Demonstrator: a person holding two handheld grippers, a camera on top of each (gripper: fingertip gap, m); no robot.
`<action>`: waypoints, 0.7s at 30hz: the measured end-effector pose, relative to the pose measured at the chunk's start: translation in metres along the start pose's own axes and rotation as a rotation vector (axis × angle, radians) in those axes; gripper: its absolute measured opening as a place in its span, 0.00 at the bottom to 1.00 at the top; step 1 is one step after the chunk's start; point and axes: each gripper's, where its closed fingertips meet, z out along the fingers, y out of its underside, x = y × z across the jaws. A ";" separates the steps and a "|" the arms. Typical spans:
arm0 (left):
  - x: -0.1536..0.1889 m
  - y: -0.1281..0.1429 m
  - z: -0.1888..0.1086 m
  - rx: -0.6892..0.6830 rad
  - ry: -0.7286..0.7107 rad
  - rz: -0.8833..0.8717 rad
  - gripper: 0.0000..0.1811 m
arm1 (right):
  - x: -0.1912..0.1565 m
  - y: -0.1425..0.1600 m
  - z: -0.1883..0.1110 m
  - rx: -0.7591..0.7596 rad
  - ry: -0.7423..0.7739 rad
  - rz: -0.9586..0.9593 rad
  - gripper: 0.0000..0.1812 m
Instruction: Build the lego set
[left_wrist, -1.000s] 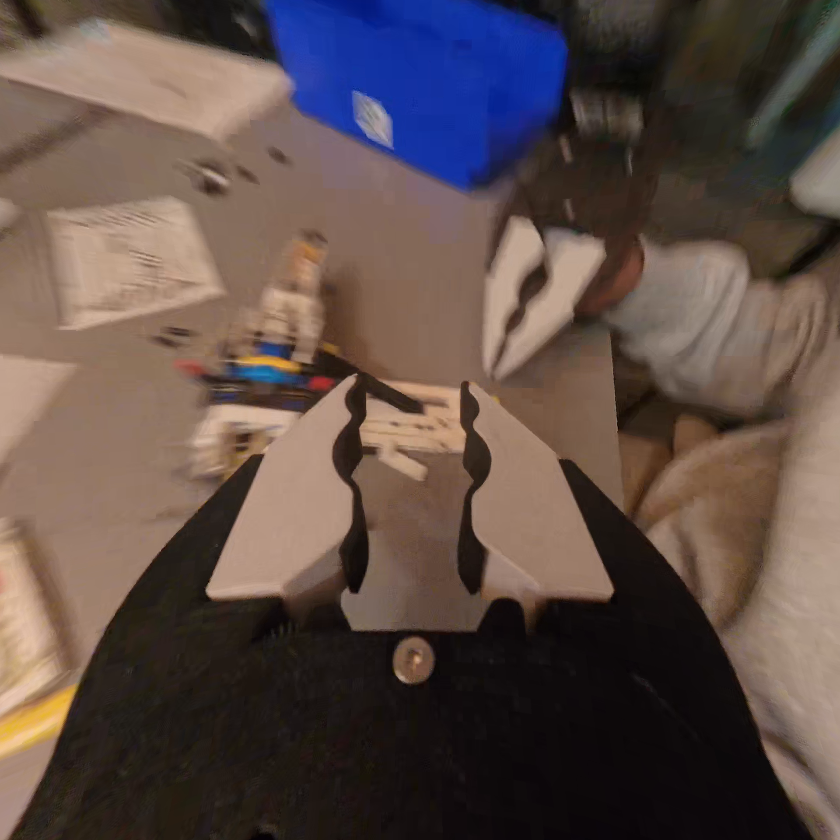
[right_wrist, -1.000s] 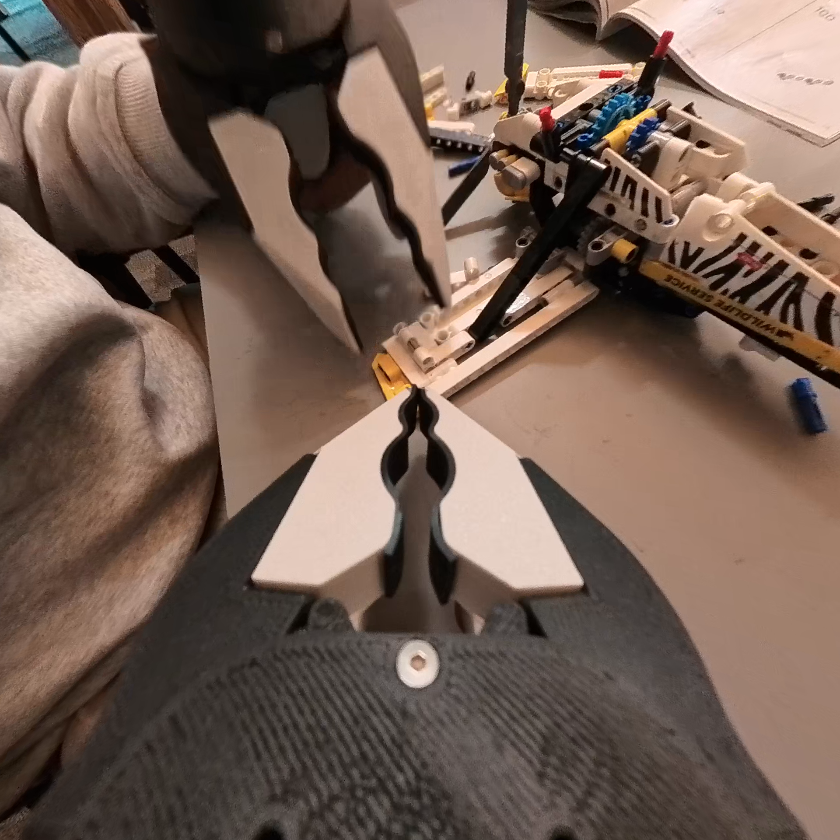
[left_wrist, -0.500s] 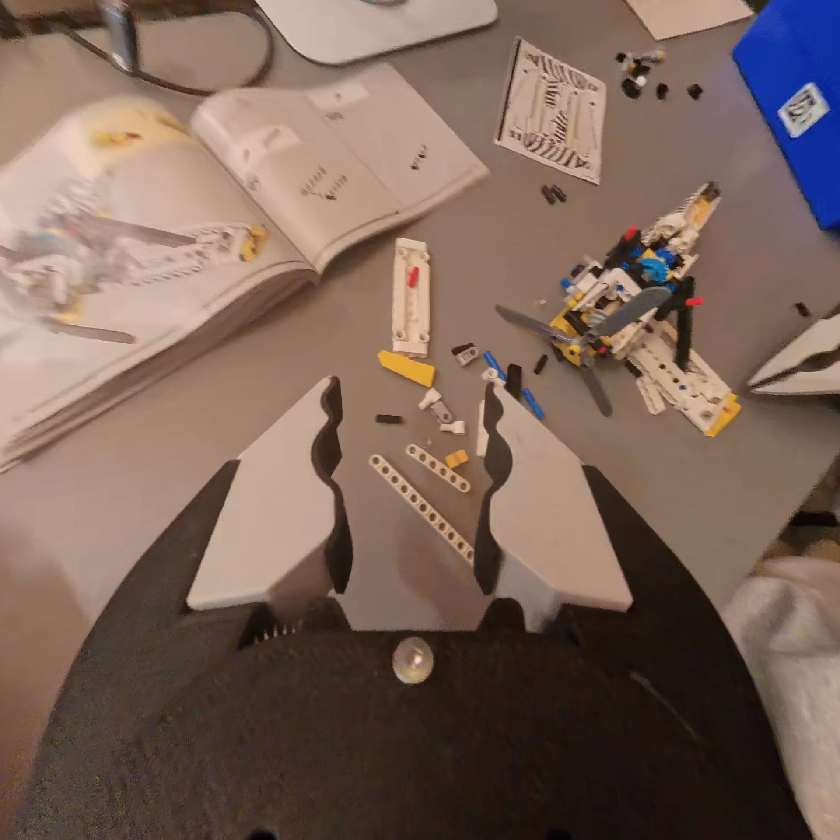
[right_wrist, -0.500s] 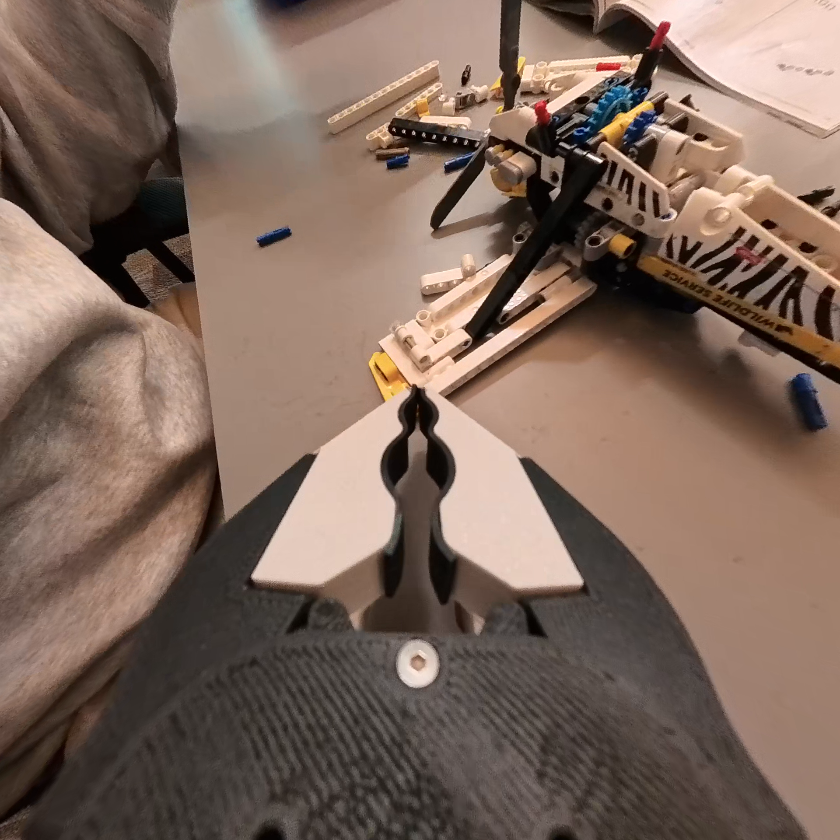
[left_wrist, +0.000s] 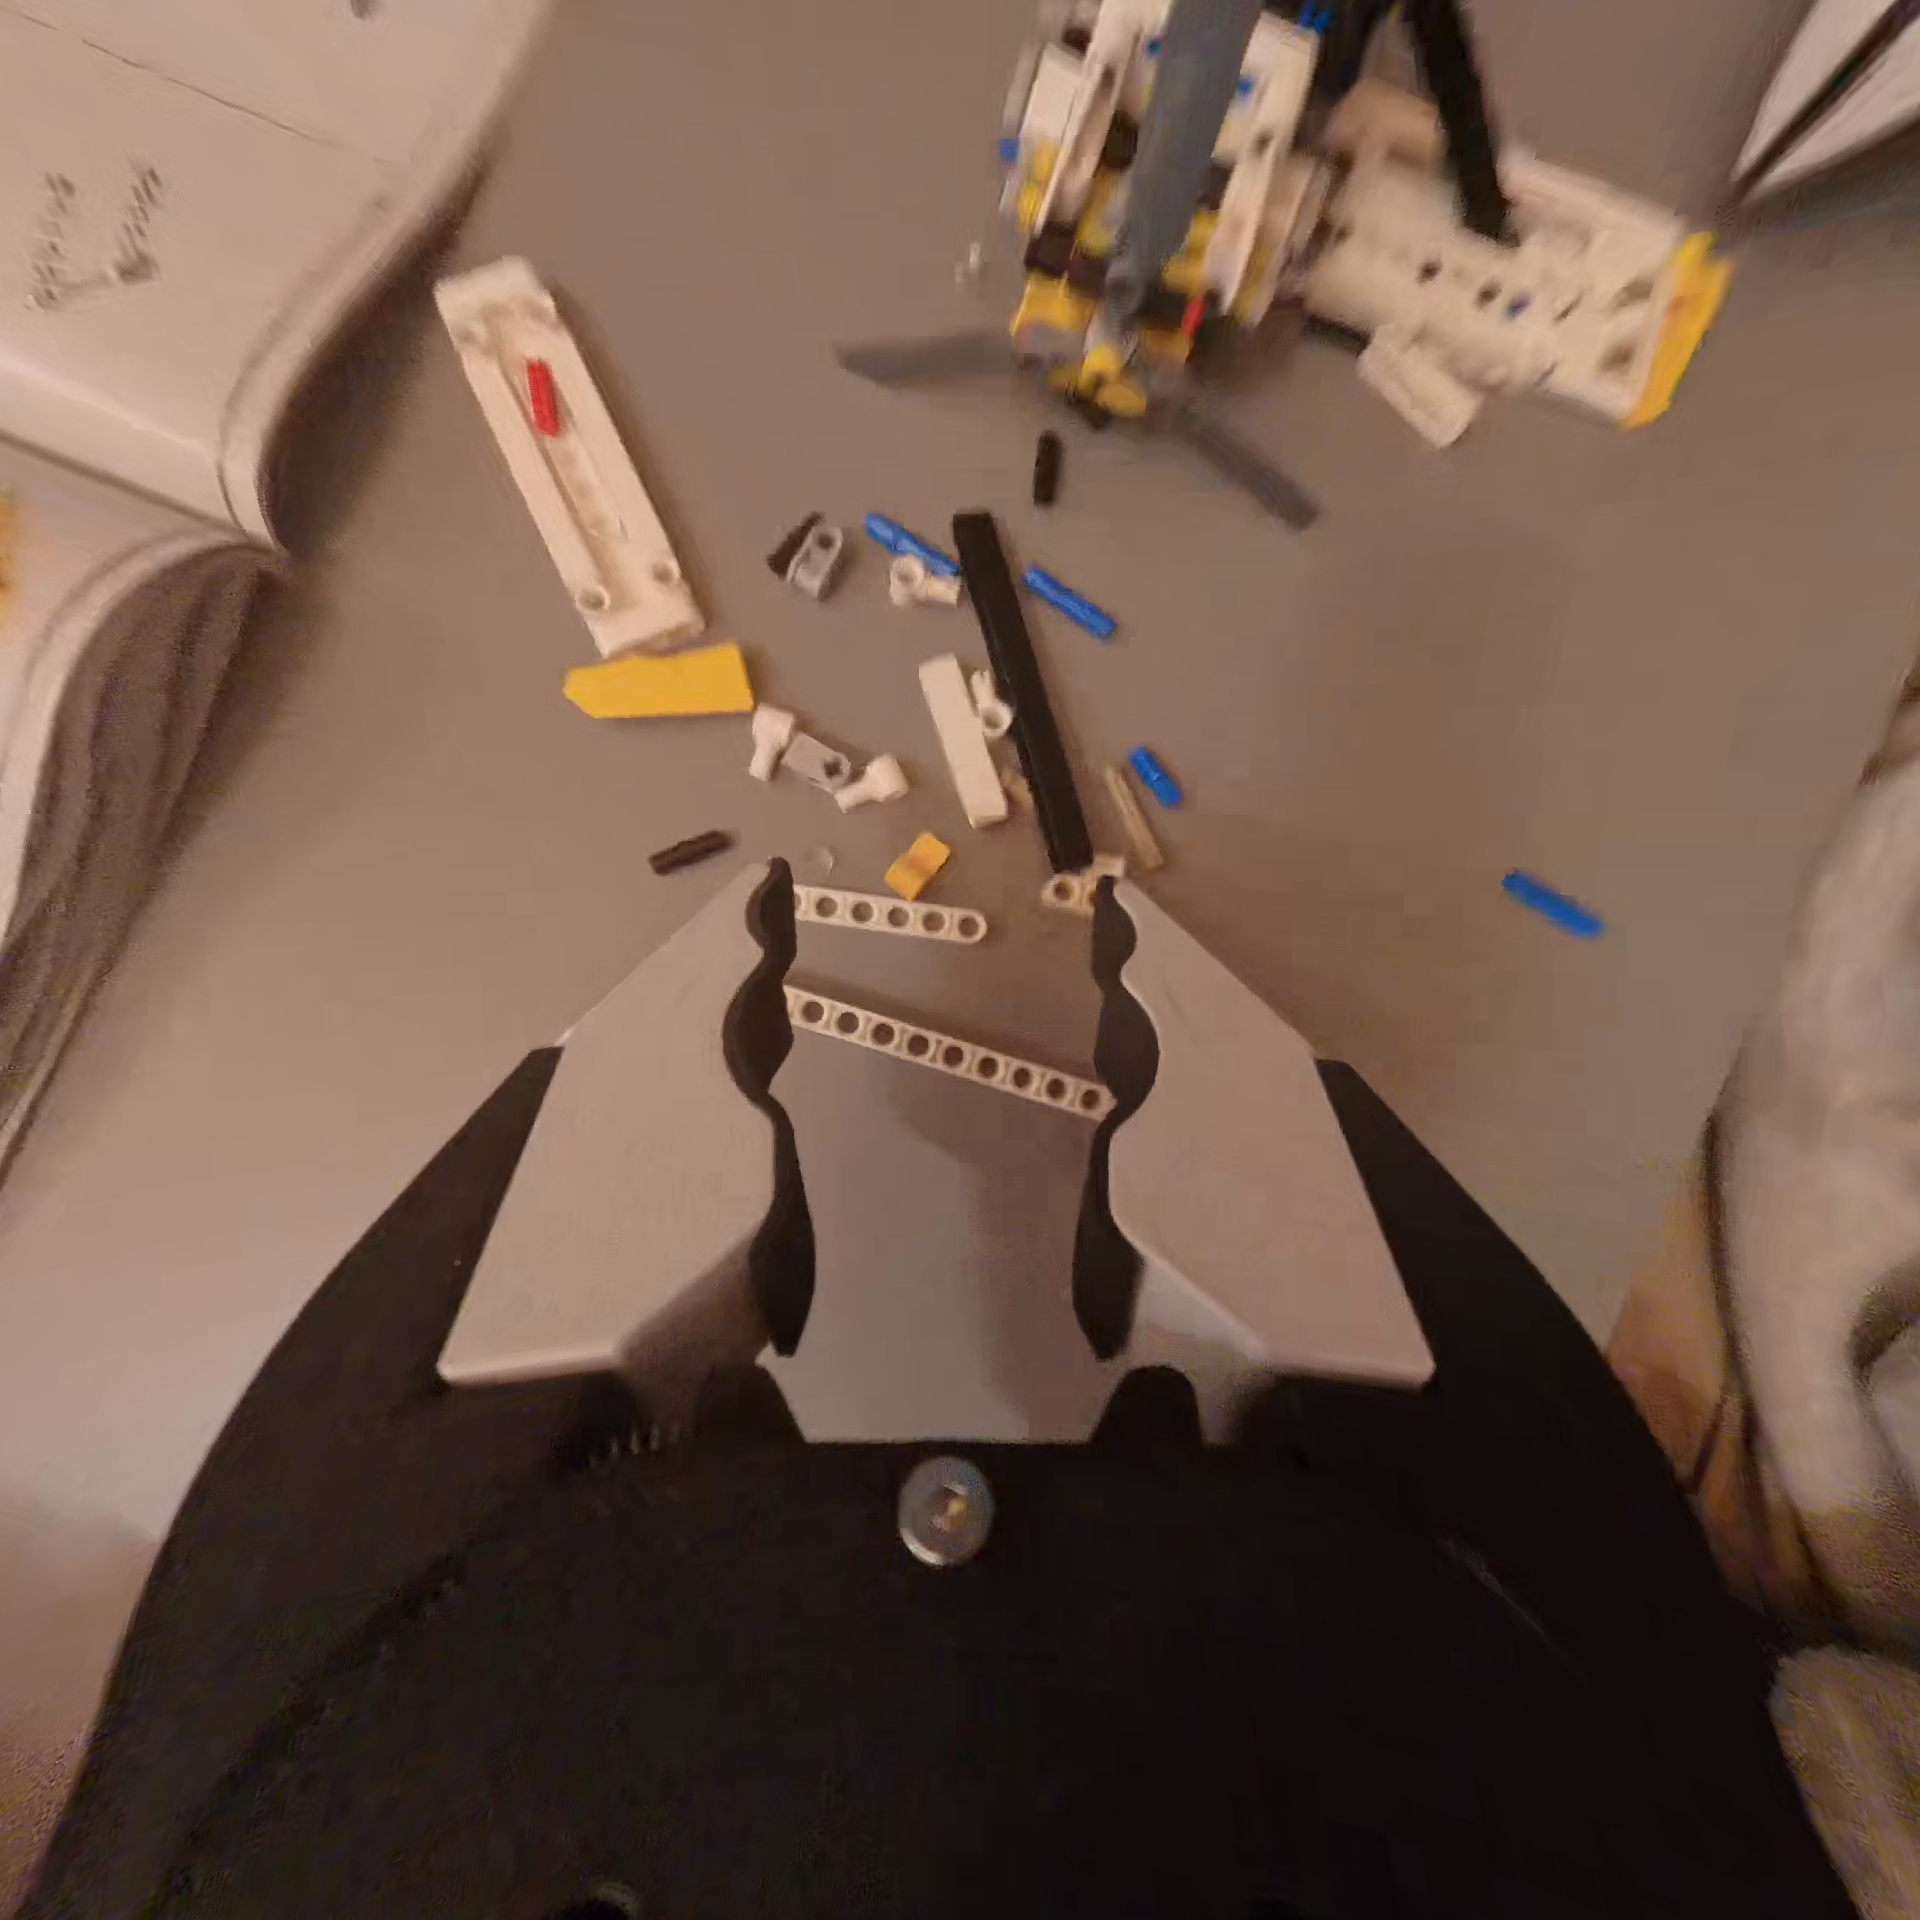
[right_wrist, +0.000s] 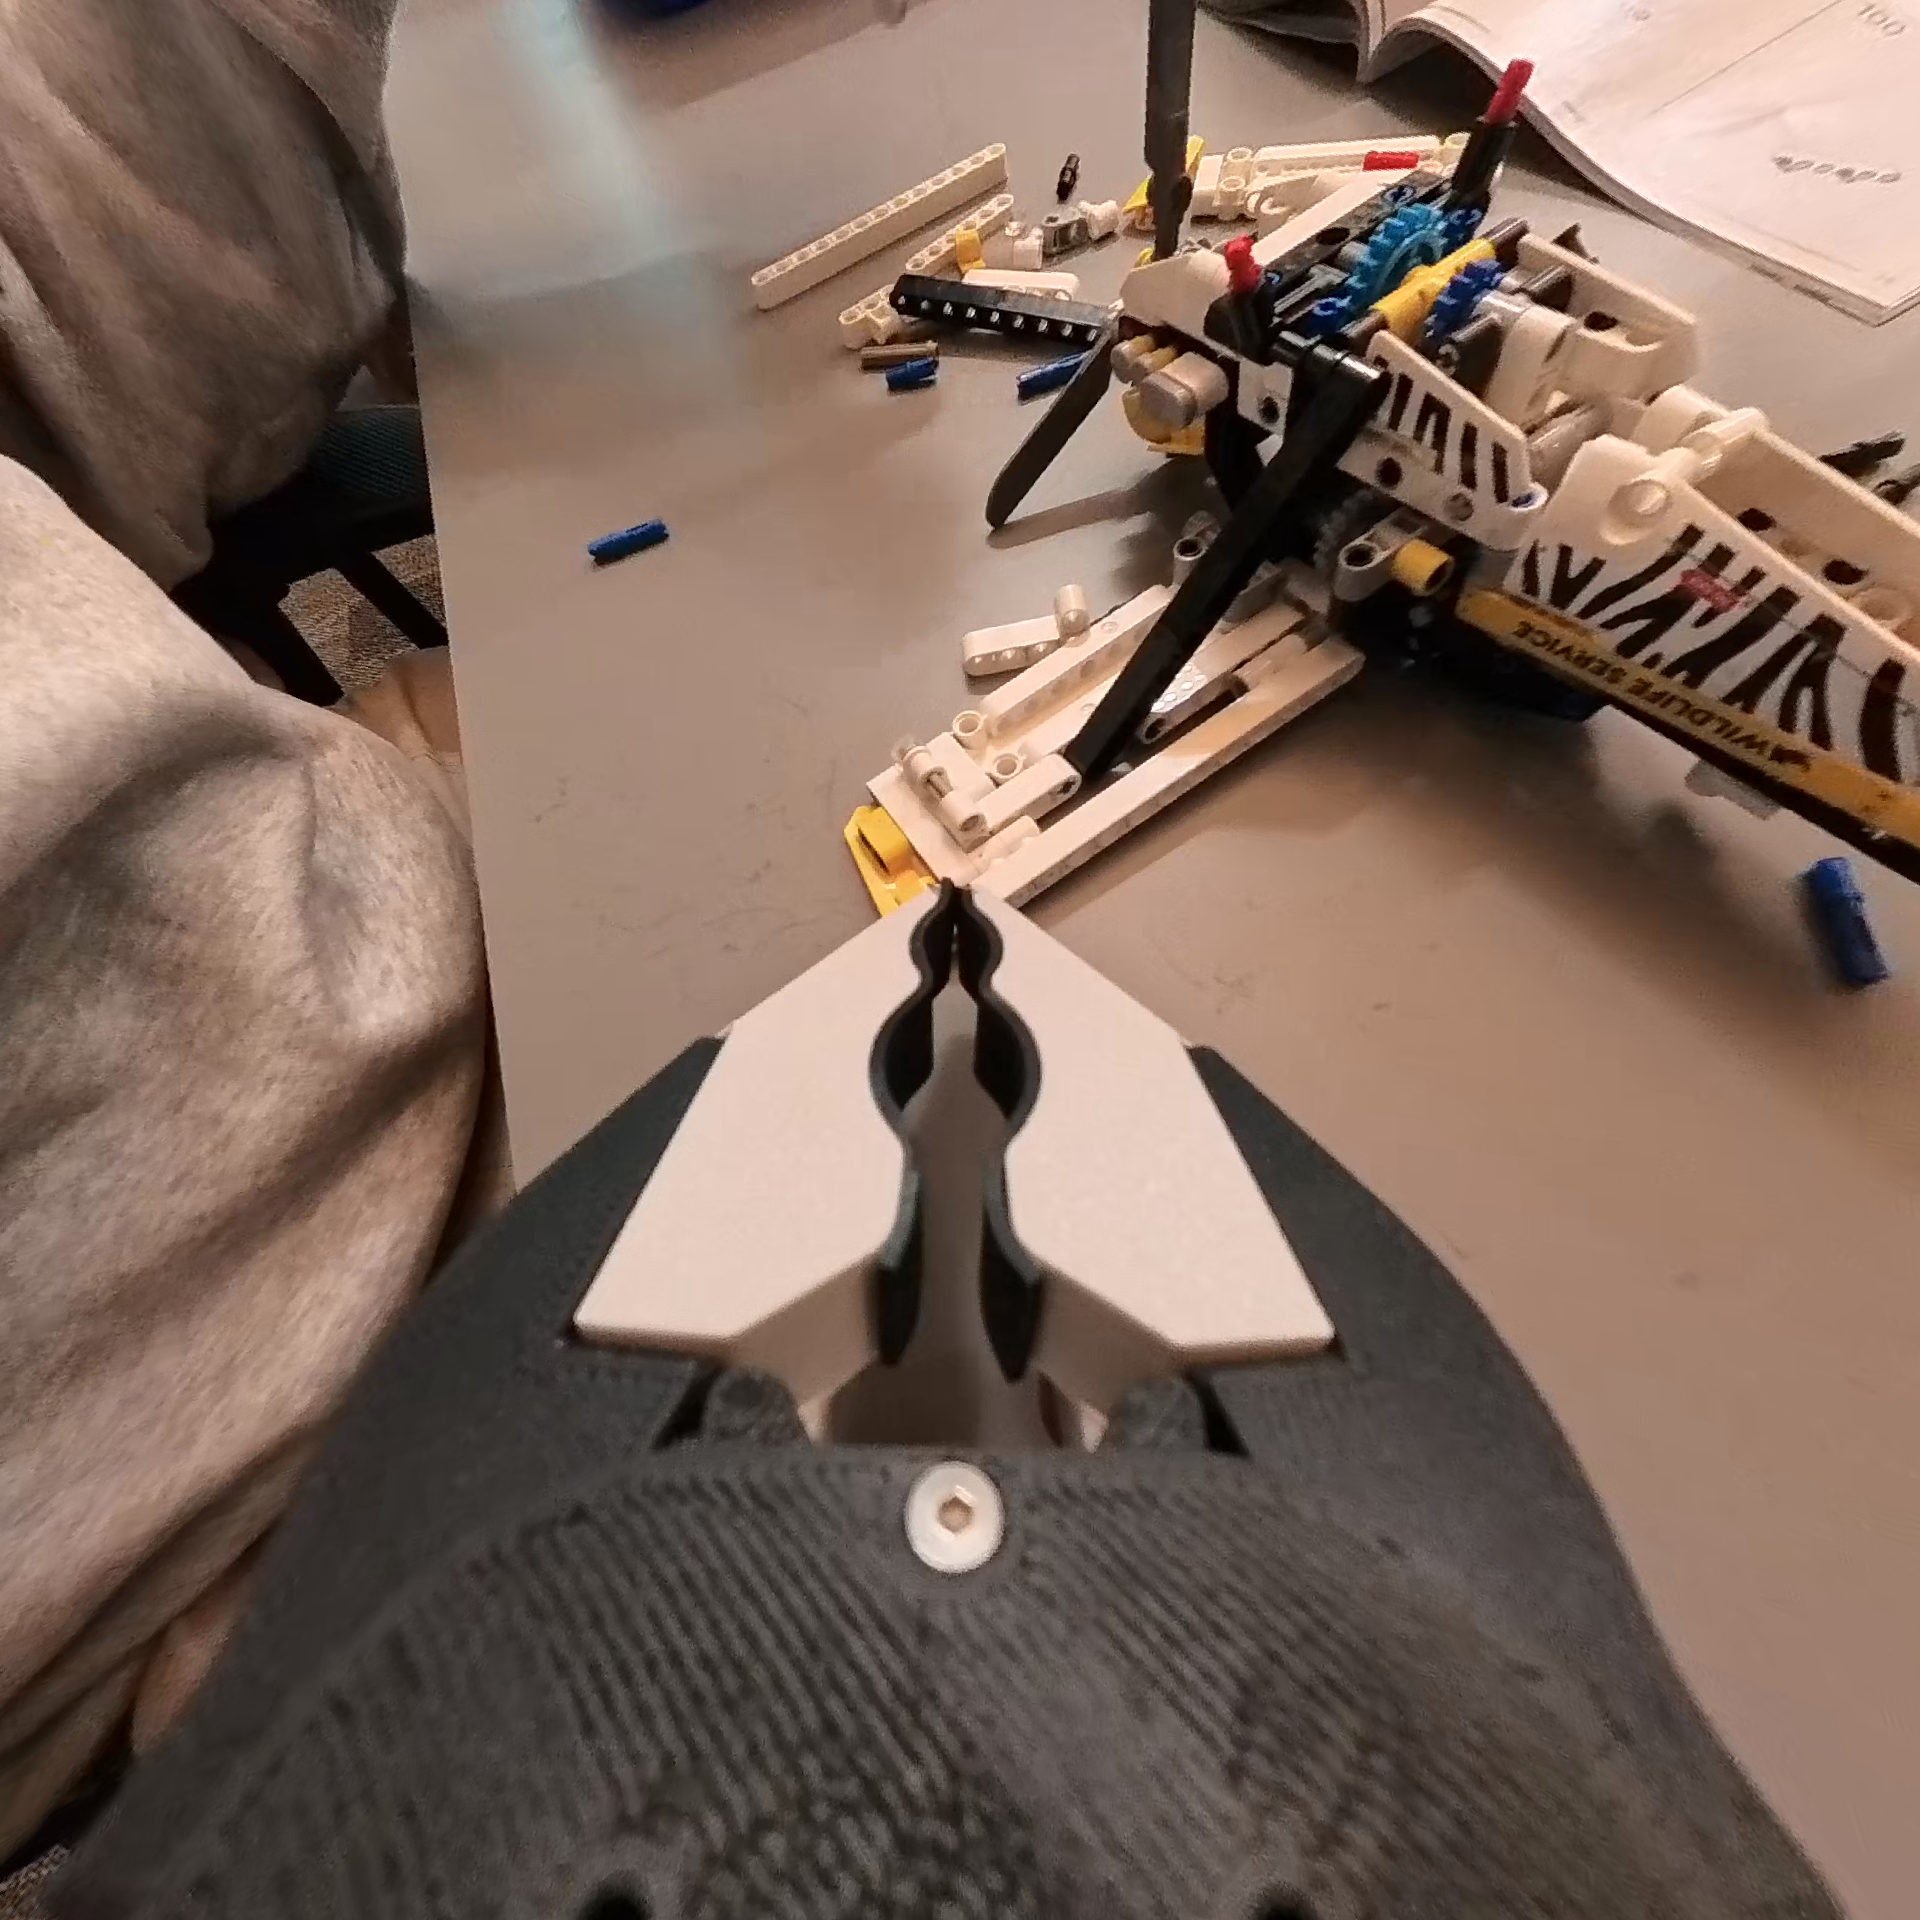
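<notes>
A white, zebra-striped lego plane model lies on the grey table; it also shows blurred in the left wrist view. My left gripper is open and empty, low over a scatter of loose parts: two long white beams, a black beam, a yellow wedge, a white panel. My right gripper is shut and empty, its tips just short of the wing's yellow tip.
An open instruction booklet lies at the left; it also shows in the right wrist view. Blue pins lie scattered, one near the right gripper. A person's grey sleeve is along the table's near edge. Tip to tip, the grippers are about 25 cm apart.
My left gripper swung away from the wing, over to the loose parts, then dropped closer to them, staying open. My right gripper stayed shut and still.
</notes>
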 end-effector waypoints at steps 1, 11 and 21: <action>-0.005 0.004 0.005 -0.023 -0.024 -0.012 0.31 | 0.000 0.000 0.000 0.000 0.001 -0.001 0.00; -0.011 0.019 0.018 -0.064 0.005 -0.087 0.31 | 0.000 0.001 0.001 -0.011 0.010 -0.008 0.00; -0.006 0.021 0.018 -0.079 0.018 -0.019 0.25 | 0.000 0.002 0.002 -0.015 0.012 -0.012 0.00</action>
